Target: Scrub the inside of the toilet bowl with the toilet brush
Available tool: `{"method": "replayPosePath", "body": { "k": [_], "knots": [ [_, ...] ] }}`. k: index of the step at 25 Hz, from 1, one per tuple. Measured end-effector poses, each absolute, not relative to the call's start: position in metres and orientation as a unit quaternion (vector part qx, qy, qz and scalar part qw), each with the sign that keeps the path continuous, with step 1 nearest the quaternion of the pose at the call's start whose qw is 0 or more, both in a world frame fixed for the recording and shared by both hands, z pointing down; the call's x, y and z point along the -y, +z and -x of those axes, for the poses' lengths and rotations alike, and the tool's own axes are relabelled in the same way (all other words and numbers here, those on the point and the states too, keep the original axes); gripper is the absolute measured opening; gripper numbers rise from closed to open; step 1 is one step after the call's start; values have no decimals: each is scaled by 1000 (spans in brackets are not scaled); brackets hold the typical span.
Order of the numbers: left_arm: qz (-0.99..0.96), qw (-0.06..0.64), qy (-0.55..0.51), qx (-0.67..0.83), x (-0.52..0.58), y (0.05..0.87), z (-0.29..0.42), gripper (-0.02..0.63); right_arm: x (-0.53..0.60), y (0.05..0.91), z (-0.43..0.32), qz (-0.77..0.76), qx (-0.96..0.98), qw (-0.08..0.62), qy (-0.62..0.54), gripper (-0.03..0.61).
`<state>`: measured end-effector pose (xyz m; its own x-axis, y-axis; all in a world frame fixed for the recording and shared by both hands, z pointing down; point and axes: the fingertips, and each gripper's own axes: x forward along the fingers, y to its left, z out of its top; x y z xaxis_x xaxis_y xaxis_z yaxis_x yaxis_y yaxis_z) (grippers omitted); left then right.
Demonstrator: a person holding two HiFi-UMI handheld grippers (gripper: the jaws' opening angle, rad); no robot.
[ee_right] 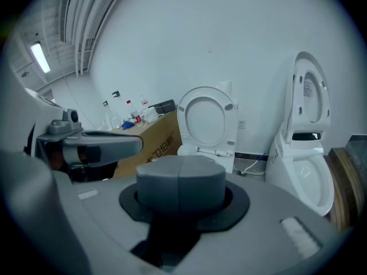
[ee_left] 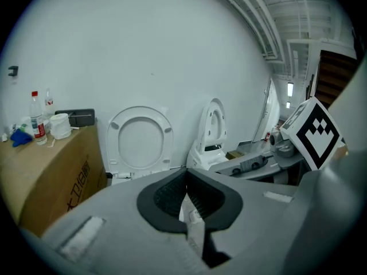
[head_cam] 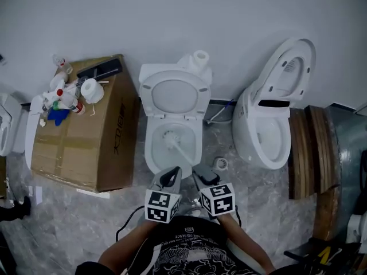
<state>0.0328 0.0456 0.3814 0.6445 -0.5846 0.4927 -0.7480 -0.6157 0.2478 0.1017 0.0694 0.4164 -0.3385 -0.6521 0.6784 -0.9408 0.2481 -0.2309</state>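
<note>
A white toilet (head_cam: 150,148) stands with its lid and seat raised against the wall. The toilet brush's head (head_cam: 170,136) lies inside the bowl, and its white handle (head_cam: 183,152) slants back toward me. The handle's end meets the tips of my right gripper (head_cam: 199,171), which is shut on it. In the right gripper view the pads (ee_right: 180,179) press together and hide the handle below them. My left gripper (head_cam: 171,175) hovers over the bowl's front rim, shut, touching nothing. The raised lid (ee_left: 139,139) (ee_right: 207,119) shows ahead in both gripper views.
A cardboard box (head_cam: 86,142) with bottles (head_cam: 60,96) on top stands left of the toilet. A second toilet (head_cam: 269,130) stands at the right, with wooden boards (head_cam: 312,153) beyond it. A small round holder (head_cam: 221,164) sits on the floor between the toilets.
</note>
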Motion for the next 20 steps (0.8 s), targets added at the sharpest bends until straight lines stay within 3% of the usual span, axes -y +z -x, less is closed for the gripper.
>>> {"method": "replayPosePath", "body": {
  "k": [20],
  "knots": [
    [-885,200,190,375,-65,373,-48,2,-88,405,-108,-531,763,212,302,149]
  ]
}}
